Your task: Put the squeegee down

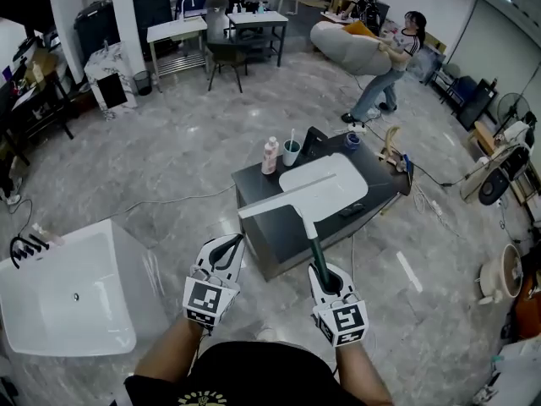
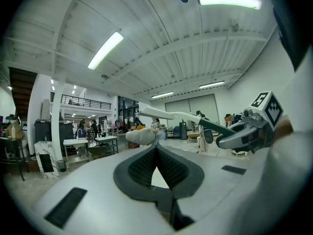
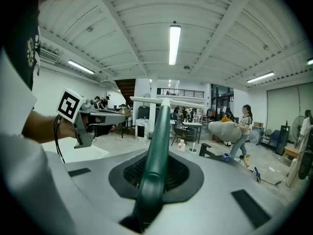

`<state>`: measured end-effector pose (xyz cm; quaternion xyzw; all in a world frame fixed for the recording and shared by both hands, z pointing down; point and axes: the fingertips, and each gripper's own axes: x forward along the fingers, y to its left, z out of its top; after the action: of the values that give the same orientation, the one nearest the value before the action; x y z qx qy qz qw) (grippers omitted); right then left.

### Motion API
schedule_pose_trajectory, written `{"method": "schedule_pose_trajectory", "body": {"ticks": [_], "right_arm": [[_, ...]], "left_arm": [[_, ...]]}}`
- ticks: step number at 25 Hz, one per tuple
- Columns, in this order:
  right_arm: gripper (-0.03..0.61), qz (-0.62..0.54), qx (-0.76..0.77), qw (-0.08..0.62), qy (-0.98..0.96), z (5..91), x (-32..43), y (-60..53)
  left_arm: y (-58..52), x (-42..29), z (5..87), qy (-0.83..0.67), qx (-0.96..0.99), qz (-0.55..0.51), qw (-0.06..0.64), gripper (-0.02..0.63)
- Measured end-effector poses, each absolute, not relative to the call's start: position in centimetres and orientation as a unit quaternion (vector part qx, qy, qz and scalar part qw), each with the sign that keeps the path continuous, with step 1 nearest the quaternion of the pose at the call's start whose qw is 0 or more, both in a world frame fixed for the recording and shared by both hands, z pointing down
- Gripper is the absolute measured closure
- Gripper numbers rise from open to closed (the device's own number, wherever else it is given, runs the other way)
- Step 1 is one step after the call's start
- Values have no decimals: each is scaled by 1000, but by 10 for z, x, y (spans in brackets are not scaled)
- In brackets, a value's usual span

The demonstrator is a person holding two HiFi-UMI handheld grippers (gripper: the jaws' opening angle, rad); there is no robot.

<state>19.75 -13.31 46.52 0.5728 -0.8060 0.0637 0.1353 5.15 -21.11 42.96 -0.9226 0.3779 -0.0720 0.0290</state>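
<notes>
The squeegee point(image 1: 311, 242) has a dark green handle and a long white blade point(image 1: 283, 200). My right gripper point(image 1: 322, 272) is shut on the handle and holds the blade over the near edge of the dark table point(image 1: 275, 239). In the right gripper view the handle point(image 3: 157, 141) runs up between the jaws to the blade point(image 3: 168, 101). My left gripper point(image 1: 229, 244) hovers beside it on the left, shut with nothing in it. In the left gripper view its pads point(image 2: 146, 165) meet, and the squeegee point(image 2: 181, 115) and right gripper point(image 2: 244, 133) show at the right.
On the table lie a white basin top point(image 1: 325, 184), a pink bottle point(image 1: 270, 155), a cup with a toothbrush point(image 1: 291, 152) and a black faucet point(image 1: 317, 142). A white tub point(image 1: 68, 299) stands on the floor at the left. A person point(image 1: 385, 70) carries a big cushion at the back.
</notes>
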Motion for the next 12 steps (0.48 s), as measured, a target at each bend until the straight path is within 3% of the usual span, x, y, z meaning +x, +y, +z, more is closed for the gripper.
{"method": "schedule_pose_trajectory", "body": {"ticks": [12], "right_arm": [[528,89,564,143,-808,489,247,-163]], "left_arm": [[-237,83,441,395,-915,-77,21,592]]}}
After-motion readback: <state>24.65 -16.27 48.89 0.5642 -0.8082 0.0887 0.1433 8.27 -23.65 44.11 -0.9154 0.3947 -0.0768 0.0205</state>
